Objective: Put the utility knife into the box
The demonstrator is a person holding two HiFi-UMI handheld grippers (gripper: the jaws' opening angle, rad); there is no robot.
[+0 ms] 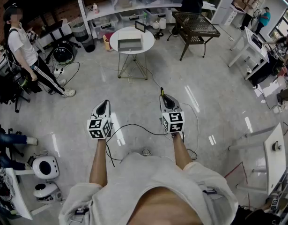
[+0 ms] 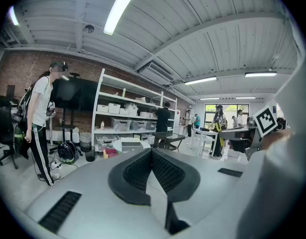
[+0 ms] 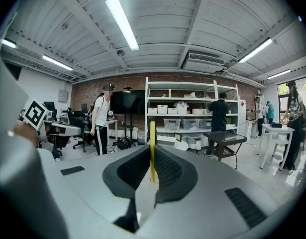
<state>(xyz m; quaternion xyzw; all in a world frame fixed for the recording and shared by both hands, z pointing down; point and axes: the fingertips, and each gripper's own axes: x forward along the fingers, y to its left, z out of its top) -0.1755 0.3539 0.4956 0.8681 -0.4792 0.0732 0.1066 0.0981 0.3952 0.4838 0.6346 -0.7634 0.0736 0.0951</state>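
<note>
Right tool (image 3: 152, 156) pinches a slim yellow utility knife (image 3: 152, 133), seen edge-on, its lower end hidden inside the grip. Left tool (image 2: 152, 156) is closed and empty. A pale open box (image 1: 129, 44) sits well ahead.

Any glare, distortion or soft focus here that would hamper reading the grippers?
Head view: ceiling-light glare streaks the glossy floor; mild fisheye bend; left gripper and right gripper sharp. Left gripper view: heavy barrel distortion, dark corners, blown-out tube light. Right gripper view: same distortion; the yellow utility knife is crisp.
</note>
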